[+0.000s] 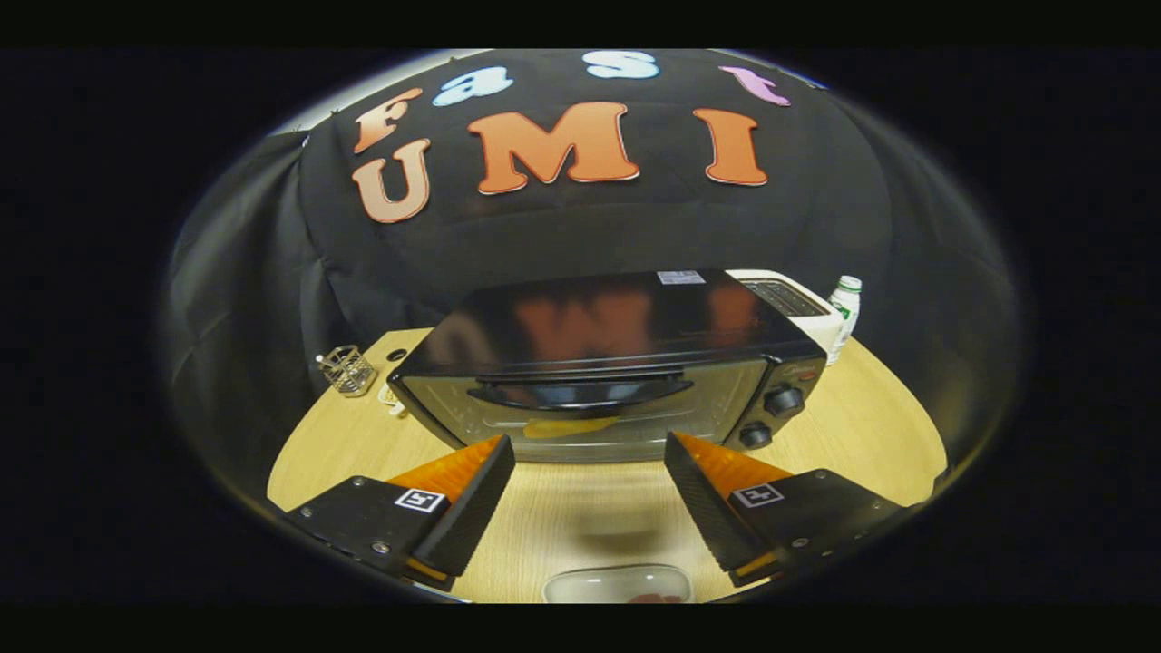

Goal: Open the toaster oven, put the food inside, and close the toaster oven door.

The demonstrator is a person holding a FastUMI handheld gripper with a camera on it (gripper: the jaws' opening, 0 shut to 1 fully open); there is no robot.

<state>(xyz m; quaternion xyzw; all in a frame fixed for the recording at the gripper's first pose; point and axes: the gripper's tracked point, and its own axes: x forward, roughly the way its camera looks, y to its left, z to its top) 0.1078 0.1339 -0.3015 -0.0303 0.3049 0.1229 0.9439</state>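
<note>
We held the gripper point(590, 453) with its jaws spread and empty before the toaster oven point(617, 363), door closed, something yellow visible behind its glass, likely the food, suggesting the task was nearly finished.

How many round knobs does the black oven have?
2, both on the toaster oven's front, beside the door on its far-right panel: the upper knob, and the lower knob below it. The open tool hides none.
</note>
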